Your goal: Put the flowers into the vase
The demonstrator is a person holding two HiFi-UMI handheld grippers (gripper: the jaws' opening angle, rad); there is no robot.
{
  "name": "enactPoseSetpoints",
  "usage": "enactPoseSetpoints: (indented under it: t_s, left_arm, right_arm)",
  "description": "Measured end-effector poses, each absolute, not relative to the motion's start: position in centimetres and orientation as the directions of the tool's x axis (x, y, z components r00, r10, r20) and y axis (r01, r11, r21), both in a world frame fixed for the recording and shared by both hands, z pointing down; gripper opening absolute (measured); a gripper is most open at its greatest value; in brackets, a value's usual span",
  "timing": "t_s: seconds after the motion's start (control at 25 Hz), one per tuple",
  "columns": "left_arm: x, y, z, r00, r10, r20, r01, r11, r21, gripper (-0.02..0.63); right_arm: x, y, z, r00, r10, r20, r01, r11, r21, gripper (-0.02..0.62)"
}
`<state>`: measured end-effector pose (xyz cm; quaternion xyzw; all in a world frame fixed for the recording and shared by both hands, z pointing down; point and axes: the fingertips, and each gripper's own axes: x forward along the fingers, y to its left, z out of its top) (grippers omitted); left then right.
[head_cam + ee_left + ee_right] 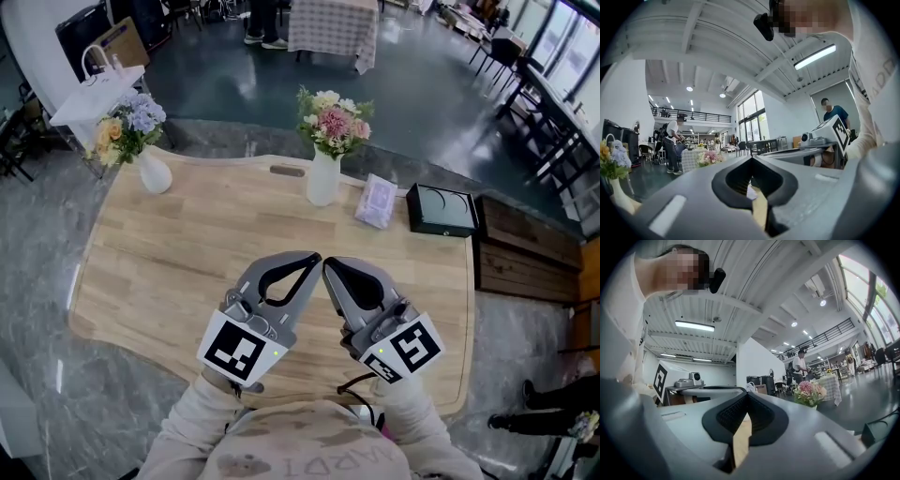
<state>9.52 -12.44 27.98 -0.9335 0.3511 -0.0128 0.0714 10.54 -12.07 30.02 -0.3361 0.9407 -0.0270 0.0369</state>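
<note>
Looking down in the head view, a wooden worktop (187, 253) carries two bunches that already stand in vases. Pink flowers (334, 122) sit in a tall white vase (323, 180) at the far middle. Blue and yellow flowers (127, 127) sit in a round white vase (155, 174) near the far left corner. To the right of the tall white vase are a pale packet (377, 202) and then a black box (441, 210). On the near side, well apart from both vases, the left tool (312, 257) and the right tool (327, 265) hang over the bare wood, their tips almost meeting.

In the left gripper view, the left tool (751, 159) has its jaws pressed together at the tip, with nothing held between them. Beyond it the pink flowers (710, 157) show small in the middle distance. The blue and yellow flowers (610, 159) and the round white vase (618, 199) sit at the left edge. The right tool's marker cube (834, 133) shows on the right.

In the right gripper view, the right tool (749, 395) likewise has its jaws together on nothing. The pink flowers (809, 392) stand ahead to the right.
</note>
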Motion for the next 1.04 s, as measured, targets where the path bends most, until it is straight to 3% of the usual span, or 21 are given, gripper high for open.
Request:
enactPoseSetpoints:
  t_s: [1.04]
  left_arm:
    - [10.7,-10.3,26.8,0.734,-0.679,-0.032,-0.676,-0.723,-0.142,0.001]
  right_arm:
    - [11.6,-9.6,29.0,-0.786,-0.615,-0.065,-0.611,0.788,-0.074,0.025]
